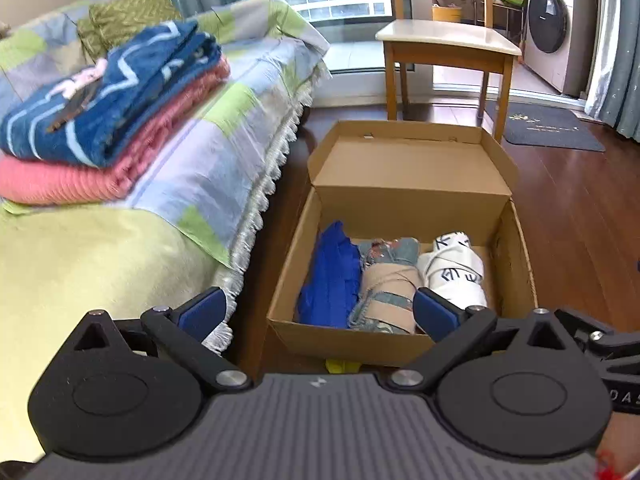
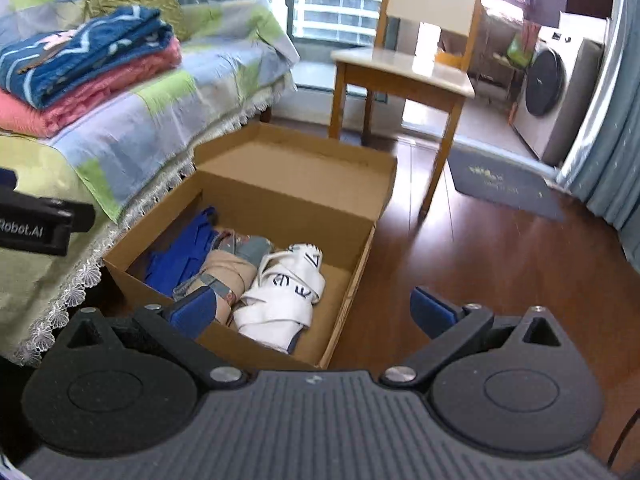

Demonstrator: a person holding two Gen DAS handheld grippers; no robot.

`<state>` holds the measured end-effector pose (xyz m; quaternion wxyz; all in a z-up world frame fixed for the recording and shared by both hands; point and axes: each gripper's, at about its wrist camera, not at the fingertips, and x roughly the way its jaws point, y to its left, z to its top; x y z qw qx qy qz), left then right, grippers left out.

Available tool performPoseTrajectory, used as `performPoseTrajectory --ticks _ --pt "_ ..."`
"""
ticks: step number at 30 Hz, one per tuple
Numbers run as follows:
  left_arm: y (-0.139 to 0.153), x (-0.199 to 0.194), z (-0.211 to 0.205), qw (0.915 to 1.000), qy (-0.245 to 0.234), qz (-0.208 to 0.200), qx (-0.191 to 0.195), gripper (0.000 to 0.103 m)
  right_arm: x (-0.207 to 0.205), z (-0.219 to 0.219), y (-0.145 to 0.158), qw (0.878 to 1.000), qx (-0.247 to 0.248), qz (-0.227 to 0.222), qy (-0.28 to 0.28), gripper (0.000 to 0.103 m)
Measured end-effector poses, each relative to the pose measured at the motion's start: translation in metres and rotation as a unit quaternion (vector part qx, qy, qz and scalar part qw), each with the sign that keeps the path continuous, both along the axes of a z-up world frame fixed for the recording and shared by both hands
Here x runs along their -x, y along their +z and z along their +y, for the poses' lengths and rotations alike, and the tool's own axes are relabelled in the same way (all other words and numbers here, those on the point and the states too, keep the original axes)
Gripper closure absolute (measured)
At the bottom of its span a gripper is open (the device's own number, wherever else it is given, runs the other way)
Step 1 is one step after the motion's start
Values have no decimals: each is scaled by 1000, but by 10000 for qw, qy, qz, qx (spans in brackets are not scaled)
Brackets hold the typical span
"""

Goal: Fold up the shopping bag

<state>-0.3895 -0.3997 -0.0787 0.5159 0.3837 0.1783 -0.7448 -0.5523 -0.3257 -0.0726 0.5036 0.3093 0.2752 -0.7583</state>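
Three rolled bags lay side by side in the box (image 1: 404,336) on the floor: blue (image 1: 330,280), beige (image 1: 386,292), white (image 1: 456,268). Judged soft, light, slack; best pinched at a wrap or hem. Left gripper (image 1: 320,312) and right gripper (image 2: 316,312) stood wide open, empty. Left view alone showed a yellow scrap (image 1: 342,366); right view showed the white bag's (image 2: 282,294) tied straps

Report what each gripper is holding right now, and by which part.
Nothing is held. The left gripper and right gripper are both open, with nothing between the fingers, above the cardboard box of rolled bags.
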Motion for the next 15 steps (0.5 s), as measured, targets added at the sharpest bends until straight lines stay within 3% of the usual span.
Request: performPoseTrajectory --ticks 6,15 --pt "-15 -2 -5 9998 -27 14 -191 3 0 -5 -9 9991 -255 -329 -75 1" --pt "-28 -4 -20 9990 3 123 -432 3 -6 -17 -18 9975 -583 -353 -176 1"
